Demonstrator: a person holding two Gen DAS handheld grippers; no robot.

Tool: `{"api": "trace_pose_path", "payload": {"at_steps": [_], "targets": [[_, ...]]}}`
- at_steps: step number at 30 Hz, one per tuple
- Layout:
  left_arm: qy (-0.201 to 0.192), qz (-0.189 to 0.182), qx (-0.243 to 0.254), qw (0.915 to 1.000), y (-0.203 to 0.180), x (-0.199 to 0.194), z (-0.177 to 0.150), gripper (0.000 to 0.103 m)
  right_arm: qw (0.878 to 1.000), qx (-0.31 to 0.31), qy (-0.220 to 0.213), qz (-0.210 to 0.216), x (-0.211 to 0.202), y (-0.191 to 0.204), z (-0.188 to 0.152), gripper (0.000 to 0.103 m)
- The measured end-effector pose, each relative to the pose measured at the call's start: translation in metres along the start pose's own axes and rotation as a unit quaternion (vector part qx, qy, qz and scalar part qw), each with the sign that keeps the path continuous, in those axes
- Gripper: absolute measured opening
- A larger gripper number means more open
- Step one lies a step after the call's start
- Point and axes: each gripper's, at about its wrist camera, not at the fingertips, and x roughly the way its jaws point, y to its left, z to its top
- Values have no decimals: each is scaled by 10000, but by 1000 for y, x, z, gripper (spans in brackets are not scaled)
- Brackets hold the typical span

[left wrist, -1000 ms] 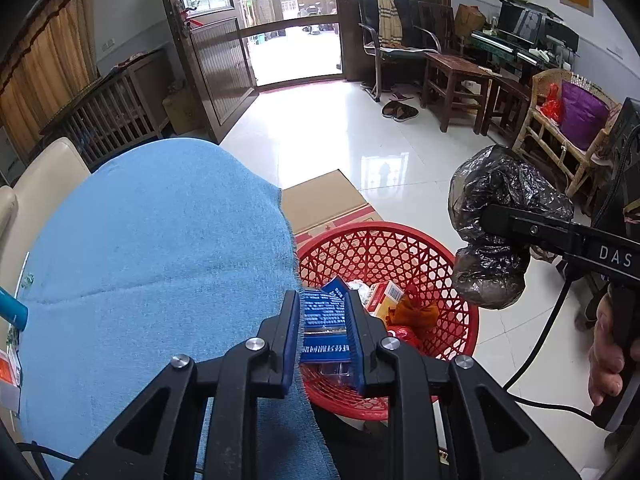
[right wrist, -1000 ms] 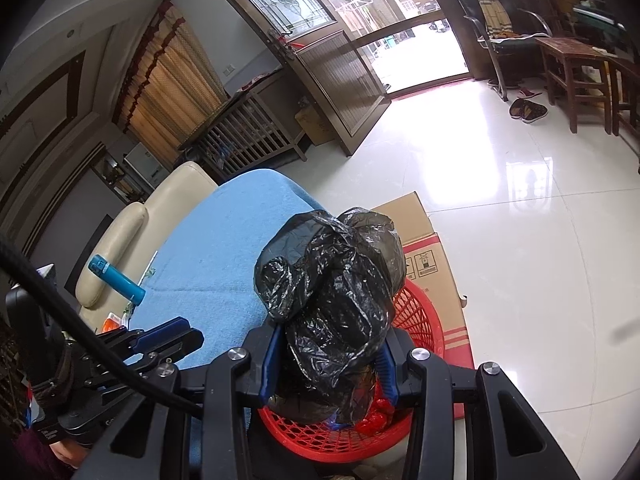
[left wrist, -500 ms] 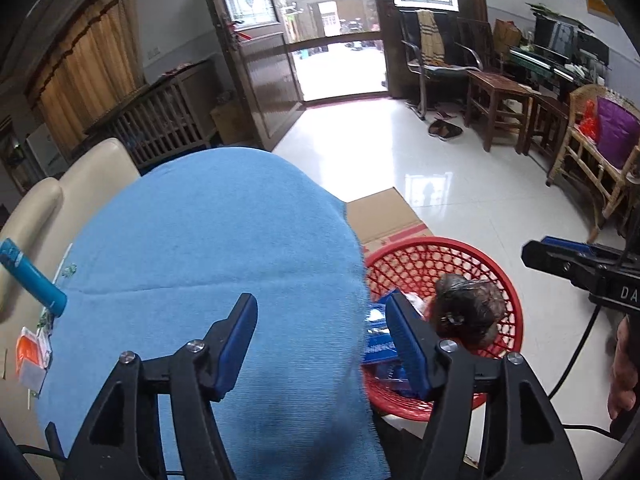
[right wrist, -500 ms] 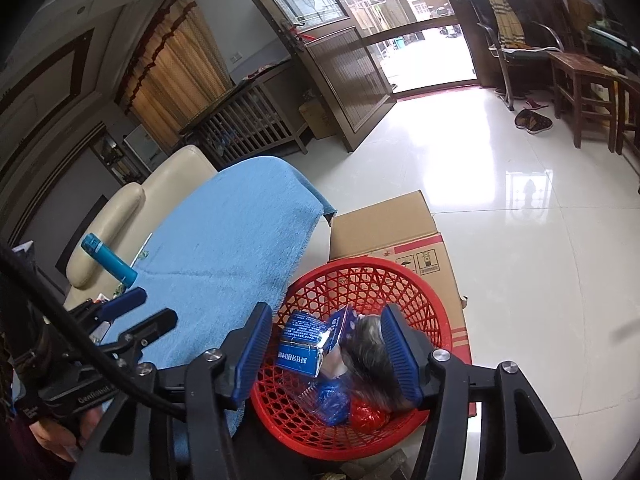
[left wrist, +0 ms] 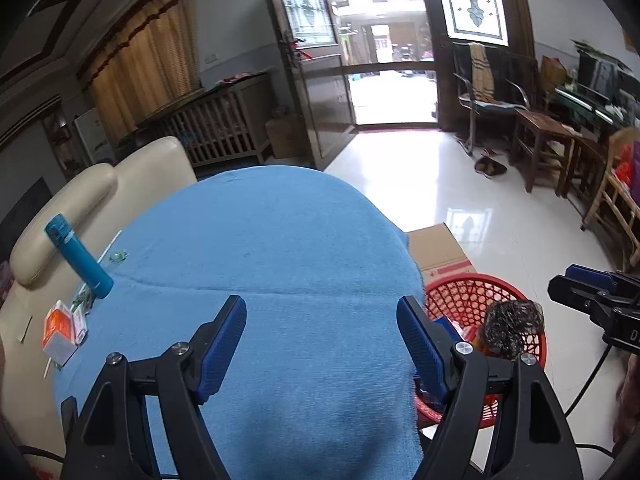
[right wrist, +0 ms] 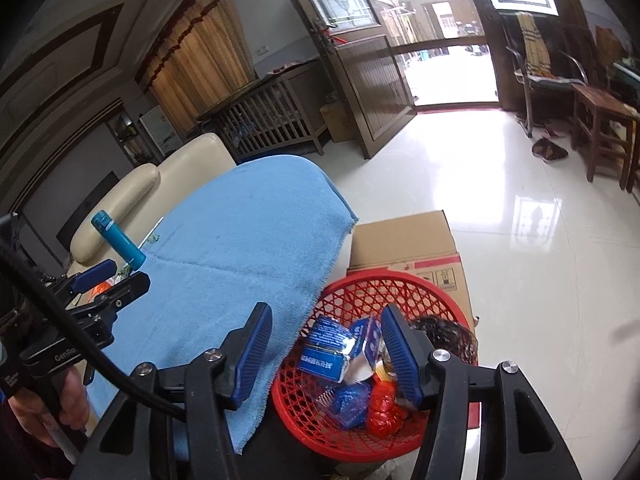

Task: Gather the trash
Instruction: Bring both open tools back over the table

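Note:
A red mesh basket (right wrist: 404, 284) stands on the floor beside the blue-clothed table (left wrist: 280, 248). It holds a black plastic bag (right wrist: 444, 330), a blue-and-silver packet (right wrist: 326, 350), a blue wrapper and red trash. The basket (left wrist: 472, 292) and bag (left wrist: 514, 326) also show in the left wrist view. My left gripper (left wrist: 322, 344) is open and empty over the blue cloth. My right gripper (right wrist: 326, 354) is open and empty above the basket's near left rim.
A cardboard box (right wrist: 404, 240) sits behind the basket. A teal bottle (left wrist: 78, 256) and an orange-white carton (left wrist: 60, 330) lie at the table's left. A cream sofa (left wrist: 132, 168) is behind the table. Wooden chairs (left wrist: 540, 140) stand at right.
Both grippers opened, dropping the blue packet and the black bag into the basket. My left gripper then moved left over the blue cloth; the right one drew back.

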Motion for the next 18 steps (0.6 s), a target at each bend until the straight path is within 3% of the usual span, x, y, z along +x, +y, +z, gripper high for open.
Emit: {"api": "trace_pose_path", "payload": {"at_steps": [6,18], "targets": [[-207,456,-291,9983,30,-21,-2,87,9989,-425,-109,135,-9,38,11,61],[-422,1200,-824,9884,97,-62,-19,88,9924,-983,-365,637,-19,118,23,64]]}}
